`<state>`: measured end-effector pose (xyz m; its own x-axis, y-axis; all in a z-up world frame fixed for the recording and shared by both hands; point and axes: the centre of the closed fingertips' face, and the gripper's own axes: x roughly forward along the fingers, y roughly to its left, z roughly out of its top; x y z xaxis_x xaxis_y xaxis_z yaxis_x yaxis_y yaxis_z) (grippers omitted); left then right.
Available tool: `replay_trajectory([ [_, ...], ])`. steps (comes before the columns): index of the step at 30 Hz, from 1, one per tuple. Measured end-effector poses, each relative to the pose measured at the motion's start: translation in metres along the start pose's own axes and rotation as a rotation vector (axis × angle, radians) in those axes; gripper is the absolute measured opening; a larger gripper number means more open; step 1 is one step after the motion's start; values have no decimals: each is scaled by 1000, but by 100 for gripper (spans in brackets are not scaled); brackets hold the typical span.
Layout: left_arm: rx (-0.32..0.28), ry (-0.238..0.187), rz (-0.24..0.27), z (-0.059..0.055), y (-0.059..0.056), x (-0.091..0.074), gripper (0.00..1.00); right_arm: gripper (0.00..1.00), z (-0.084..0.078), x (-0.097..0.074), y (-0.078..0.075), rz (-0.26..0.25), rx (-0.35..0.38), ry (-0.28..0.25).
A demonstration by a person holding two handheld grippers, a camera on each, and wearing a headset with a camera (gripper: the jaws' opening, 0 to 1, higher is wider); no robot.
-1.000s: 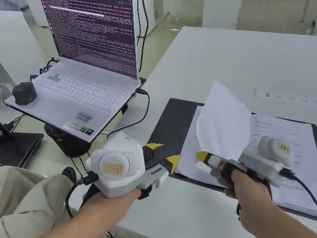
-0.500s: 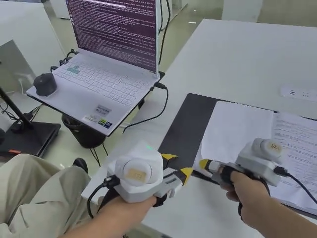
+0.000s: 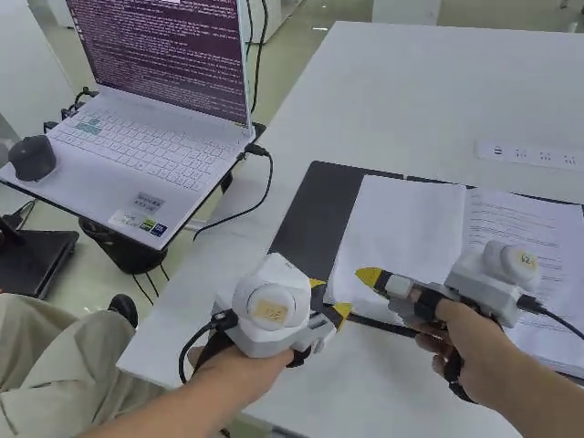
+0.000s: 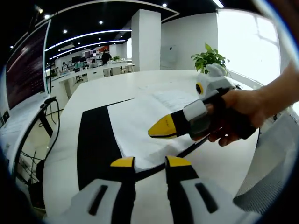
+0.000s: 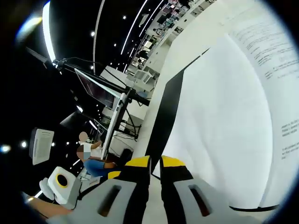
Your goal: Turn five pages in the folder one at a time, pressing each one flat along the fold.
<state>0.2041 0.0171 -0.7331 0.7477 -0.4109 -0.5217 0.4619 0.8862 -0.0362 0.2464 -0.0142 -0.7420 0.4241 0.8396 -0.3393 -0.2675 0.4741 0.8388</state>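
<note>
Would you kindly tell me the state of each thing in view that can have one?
Folder, open, lying flat.
Page, lying flat, blank side up.
Laptop, open, screen lit.
Left gripper, slightly open, empty.
Right gripper, shut, tip over the page.

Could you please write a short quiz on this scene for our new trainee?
1. True or false: the blank page stands upright above the folder.
2. In the head view, what sits left of the folder? A) laptop B) kettle C) drill
3. Which has its jaws apart, the left gripper or the right gripper?
Key: 1 false, it lies flat; 2 A; 3 the left gripper.
</note>
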Motion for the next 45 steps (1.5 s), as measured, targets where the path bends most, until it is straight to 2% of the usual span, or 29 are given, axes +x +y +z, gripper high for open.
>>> replay_trajectory([
  [3, 11, 16, 2, -2, 0, 17, 23, 5, 10, -13, -8, -21, 6, -25],
  [6, -8, 48, 13, -10, 4, 33, 23, 3, 19, -25, -17, -51, 6, -42],
  [11, -26, 76, 46, -19, 10, 46, 23, 0, 31, -31, -29, -74, 0, -43],
  [18, -26, 115, 81, -37, 17, 49, 22, 0, 53, -28, -42, -89, 20, -56],
  [21, -31, 95, 82, -36, 17, 48, 22, 0, 59, -27, -47, -93, 31, -59],
  [24, -21, 83, 85, -36, 16, 47, 22, 0, 69, -26, -59, -108, 120, -79],
  [25, -17, 80, 86, -36, 16, 47, 22, 0, 70, -25, -62, -109, 119, -82],
  [28, -18, 69, 89, -36, 17, 48, 22, 0, 79, -25, -74, -125, 195, -95],
  [32, -14, 60, 89, -36, 17, 48, 22, 0, 95, -23, -84, -101, 316, -140],
  [34, -13, 59, 89, -36, 17, 48, 22, 0, 97, -23, -89, -111, 324, -136],
  [37, -9, 60, 89, -36, 17, 48, 22, 0, 105, -21, -90, -93, 377, -159],
  [39, -10, 57, 91, -36, 18, 49, 22, 0, 114, -20, -96, -107, 383, -194],
  [45, -15, 52, 95, -37, 18, 49, 22, 0, 128, -12, -100, -108, 426, -208],
])
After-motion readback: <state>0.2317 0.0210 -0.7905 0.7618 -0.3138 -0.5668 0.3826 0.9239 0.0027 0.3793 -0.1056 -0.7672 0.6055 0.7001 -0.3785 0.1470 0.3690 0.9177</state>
